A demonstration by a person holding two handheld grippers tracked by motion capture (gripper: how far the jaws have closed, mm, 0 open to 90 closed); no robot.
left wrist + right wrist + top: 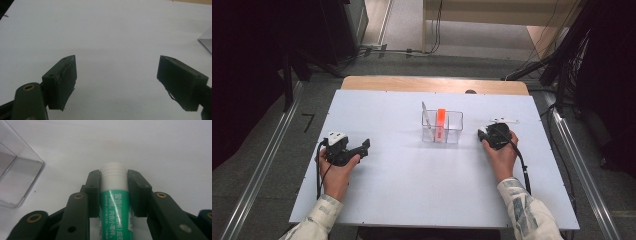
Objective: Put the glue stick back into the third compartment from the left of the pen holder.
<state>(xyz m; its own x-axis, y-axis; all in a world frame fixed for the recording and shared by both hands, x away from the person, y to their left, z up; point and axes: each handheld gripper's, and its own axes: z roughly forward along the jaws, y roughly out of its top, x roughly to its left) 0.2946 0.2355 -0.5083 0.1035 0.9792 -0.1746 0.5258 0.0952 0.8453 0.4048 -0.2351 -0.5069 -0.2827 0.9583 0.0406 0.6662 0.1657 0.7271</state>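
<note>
A white table [412, 190] is seen from above, its pale wooden edge showing at the far side. It stands on a grey floor [272, 165], with metal rails running along both sides, dark curtains to left and right, and cables lying on the floor beyond the far edge. Near the middle of the table a clear plastic box [442, 127] is placed, in which an orange stick [441, 119] and a thin flat strip stand upright. The left gripper [360, 148] is held low over bare table at the left, well apart from the box, its jaws spread wide with nothing between them. The right gripper [486, 133] is held just right of the box; its jaws are closed around a green-labelled glue stick [115, 202] with a white cap, lying along them over the table.
</note>
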